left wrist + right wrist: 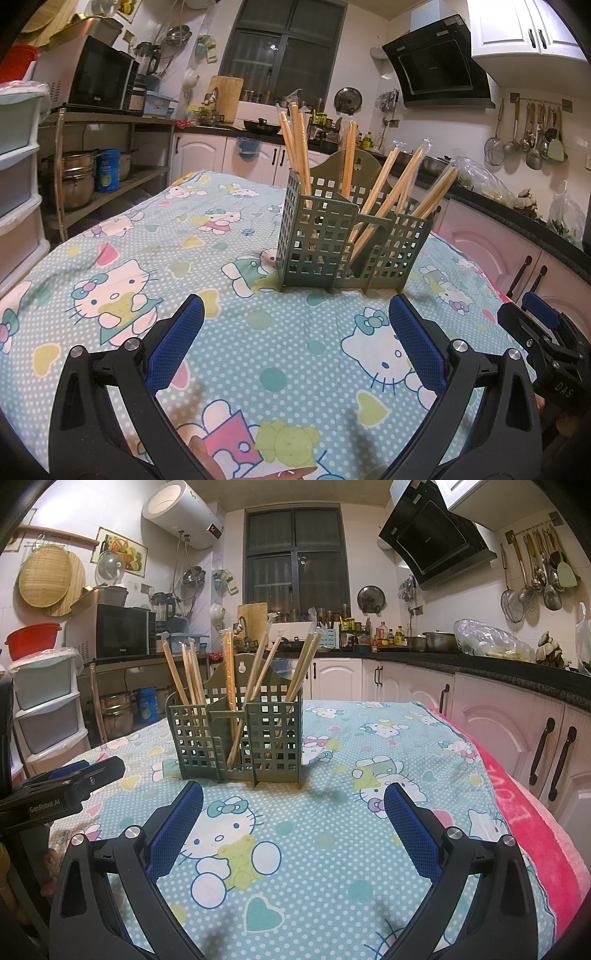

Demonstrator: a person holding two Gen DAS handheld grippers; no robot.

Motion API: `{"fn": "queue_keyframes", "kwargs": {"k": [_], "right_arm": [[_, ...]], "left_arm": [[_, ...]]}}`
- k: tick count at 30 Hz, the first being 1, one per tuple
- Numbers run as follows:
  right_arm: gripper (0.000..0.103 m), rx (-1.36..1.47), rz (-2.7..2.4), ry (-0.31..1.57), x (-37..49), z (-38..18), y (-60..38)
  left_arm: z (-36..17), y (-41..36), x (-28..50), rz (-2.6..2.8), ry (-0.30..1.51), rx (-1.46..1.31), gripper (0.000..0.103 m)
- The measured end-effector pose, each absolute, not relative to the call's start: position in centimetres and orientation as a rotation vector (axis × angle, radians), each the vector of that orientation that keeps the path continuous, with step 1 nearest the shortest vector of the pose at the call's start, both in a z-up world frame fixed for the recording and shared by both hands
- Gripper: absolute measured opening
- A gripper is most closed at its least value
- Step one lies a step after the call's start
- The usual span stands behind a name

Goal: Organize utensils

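A green slotted utensil holder (354,243) stands upright on the cartoon-print tablecloth (147,266); it also shows in the right wrist view (236,742). Several wrapped wooden chopsticks (297,147) stand in its compartments, leaning in different directions; the right wrist view shows them too (192,675). My left gripper (295,314) is open and empty, a short way in front of the holder. My right gripper (293,797) is open and empty, just in front of the holder's right side. Each gripper shows at the edge of the other's view.
A pink towel (535,830) lies along the table's right edge. Kitchen cabinets and a dark counter (480,664) run behind and to the right. A shelf with pots (85,173) and plastic drawers (18,166) stand to the left.
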State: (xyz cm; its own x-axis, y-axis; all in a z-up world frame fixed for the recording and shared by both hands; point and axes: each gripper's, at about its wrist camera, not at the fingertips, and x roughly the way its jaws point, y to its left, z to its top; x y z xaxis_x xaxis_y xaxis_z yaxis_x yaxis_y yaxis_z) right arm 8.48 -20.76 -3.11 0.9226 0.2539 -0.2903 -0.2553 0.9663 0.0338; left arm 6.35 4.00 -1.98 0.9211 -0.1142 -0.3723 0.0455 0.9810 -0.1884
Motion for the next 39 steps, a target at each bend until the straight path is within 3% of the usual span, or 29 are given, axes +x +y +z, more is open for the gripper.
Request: {"fn": "queue_keyframes", "kwargs": {"k": [30, 39], "right_arm": [[0.096, 0.004, 0.244, 0.343, 9.1, -2.5, -21.1], [0.097, -0.069, -0.052, 0.752, 21.9, -2.0, -29.4]], "left_arm": [[-1.2, 4.9, 6.7, -0.038, 0.455, -0.223, 0.092], [0.5, 14.5, 15.4, 0.203, 0.697, -0.205, 0.092]]}}
